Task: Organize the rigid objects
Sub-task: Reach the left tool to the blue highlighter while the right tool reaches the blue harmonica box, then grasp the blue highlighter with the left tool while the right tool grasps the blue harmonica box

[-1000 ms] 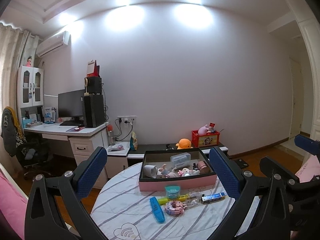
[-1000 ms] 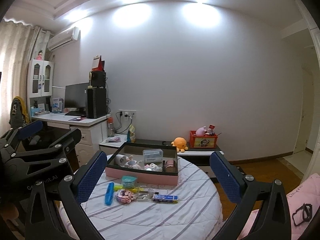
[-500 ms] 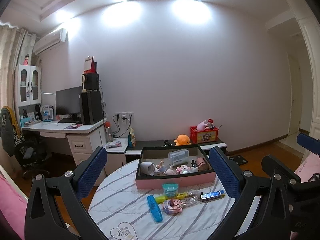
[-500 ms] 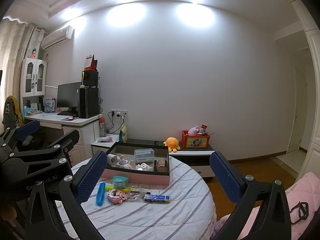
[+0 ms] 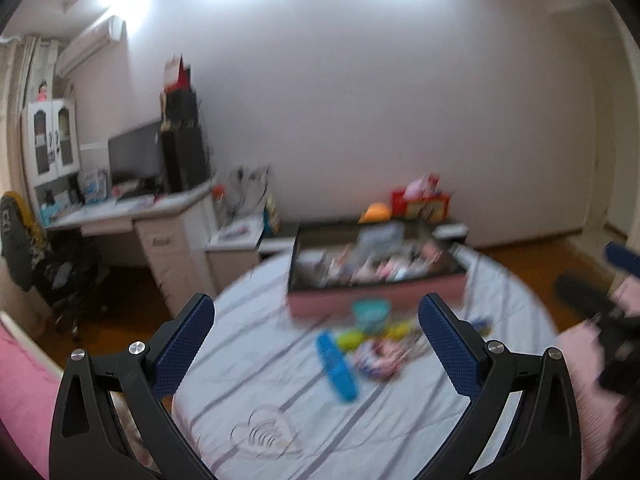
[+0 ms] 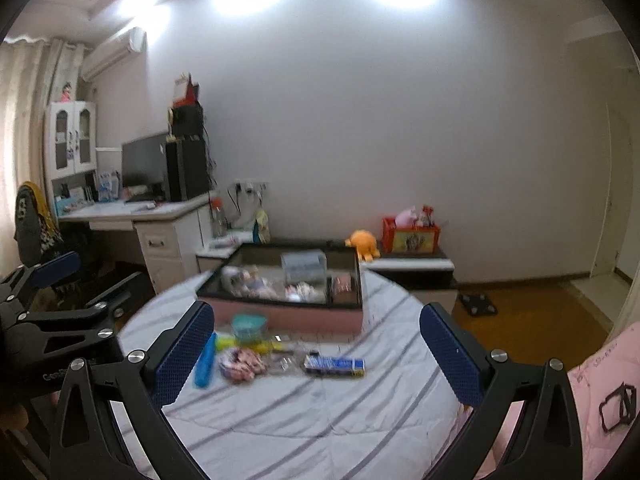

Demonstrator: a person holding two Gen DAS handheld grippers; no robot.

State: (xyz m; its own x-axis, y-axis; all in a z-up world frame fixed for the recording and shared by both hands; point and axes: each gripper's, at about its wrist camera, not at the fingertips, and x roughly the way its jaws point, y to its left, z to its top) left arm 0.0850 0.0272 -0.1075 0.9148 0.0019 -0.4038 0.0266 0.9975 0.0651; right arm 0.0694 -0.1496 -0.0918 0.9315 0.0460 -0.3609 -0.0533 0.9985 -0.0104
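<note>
A pink-sided box [image 6: 280, 314] with a dark rim holds several small items on a round table with a striped cloth [image 6: 304, 412]. In front of the box lie a teal cup [image 6: 248, 325], a blue case [image 6: 205, 362], a yellow piece [image 6: 226, 342], a pink toy [image 6: 240, 364] and a blue-white packet [image 6: 335, 365]. The left wrist view is blurred but shows the box [image 5: 376, 296], the teal cup [image 5: 371, 314] and the blue case [image 5: 336, 366]. My left gripper [image 5: 316, 340] and right gripper [image 6: 318, 344] both hang open above the near side of the table, holding nothing.
A white desk [image 6: 160, 216] with a monitor and speakers stands at the left, a low cabinet [image 6: 408, 268] with an orange plush and a red crate behind the table. Pink bedding [image 6: 600, 392] lies at the right. A chair with a draped jacket [image 6: 34, 224] sits far left.
Both grippers have tilted down and moved closer to the table; the box and the loose items now look larger and lower in view. The left wrist view has blurred from motion.
</note>
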